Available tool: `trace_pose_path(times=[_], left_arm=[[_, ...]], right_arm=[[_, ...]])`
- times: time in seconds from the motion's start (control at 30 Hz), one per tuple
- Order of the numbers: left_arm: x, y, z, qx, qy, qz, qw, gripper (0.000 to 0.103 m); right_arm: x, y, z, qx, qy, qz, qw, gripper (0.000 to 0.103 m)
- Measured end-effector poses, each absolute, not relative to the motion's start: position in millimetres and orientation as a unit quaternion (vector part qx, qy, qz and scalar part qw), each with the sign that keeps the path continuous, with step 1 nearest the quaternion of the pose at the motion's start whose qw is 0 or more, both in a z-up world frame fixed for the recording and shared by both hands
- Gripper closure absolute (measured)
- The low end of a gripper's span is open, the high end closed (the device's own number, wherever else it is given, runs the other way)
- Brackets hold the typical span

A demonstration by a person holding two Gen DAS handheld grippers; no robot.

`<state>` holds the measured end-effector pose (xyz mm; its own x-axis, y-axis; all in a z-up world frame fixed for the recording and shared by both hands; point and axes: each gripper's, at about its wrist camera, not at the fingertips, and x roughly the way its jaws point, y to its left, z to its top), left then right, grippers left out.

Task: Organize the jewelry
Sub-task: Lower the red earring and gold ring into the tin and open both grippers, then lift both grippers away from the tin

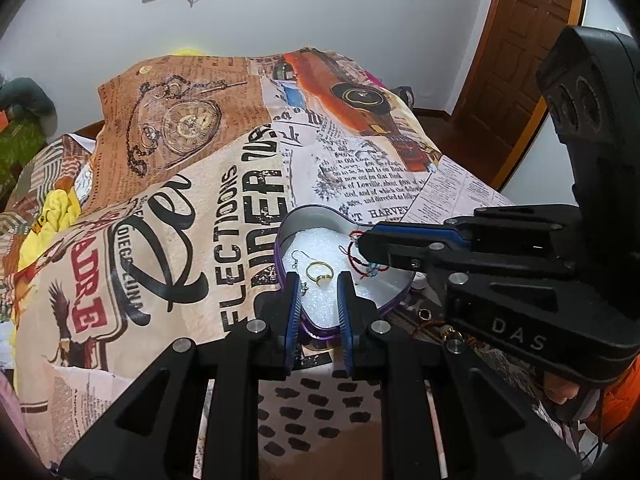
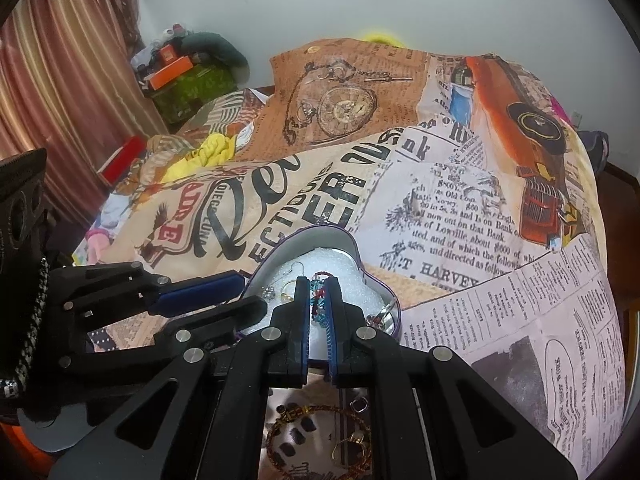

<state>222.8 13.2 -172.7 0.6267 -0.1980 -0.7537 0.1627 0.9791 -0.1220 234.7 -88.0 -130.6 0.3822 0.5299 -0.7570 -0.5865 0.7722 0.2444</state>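
A purple heart-shaped tin [image 1: 286,220] [image 2: 276,256] lined with white foam lies on the printed bedspread. In it lie a gold ring [image 1: 319,273], a silver hook earring [image 1: 297,257] [image 2: 294,270] and a red cord bracelet with blue beads [image 1: 366,266] [image 2: 318,300]. My left gripper [image 1: 319,285] is open and empty, its fingers straddling the tin's near tip. My right gripper [image 2: 318,296] [image 1: 366,245] is shut on the red bracelet, holding it over the foam.
Loose jewelry lies on the spotted cloth below the right gripper: a gold chain bracelet [image 2: 320,412], a gold ring [image 2: 352,446] and a small silver ring [image 2: 360,404]. More pieces [image 1: 432,320] lie right of the tin. A cluttered corner [image 2: 180,76] and a door [image 1: 520,52] stand beyond the bed.
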Motion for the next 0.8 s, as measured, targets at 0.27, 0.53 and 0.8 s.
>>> trace_pose_path(times=[0.27, 0.53, 0.8], left_arm=[[212.5, 16.8, -159.3, -0.014, 0.411, -0.088, 0.907, 0.083], [197.0, 19.8, -141.8, -0.009, 0.399, -0.078, 0.914, 0.074], [180.6, 15.9, -124.8, -0.002, 0.385, -0.076, 0.920, 0.070]], right_arm=[[223.9, -93.4, -115.6, -0.041, 0.427, 0.323, 0.844, 0.072], [209.8, -104.7, -94.6, -0.045, 0.404, 0.311, 0.859, 0.071], [194.4, -117.8, -82.5, -0.050, 0.390, 0.296, 0.871, 0.071]])
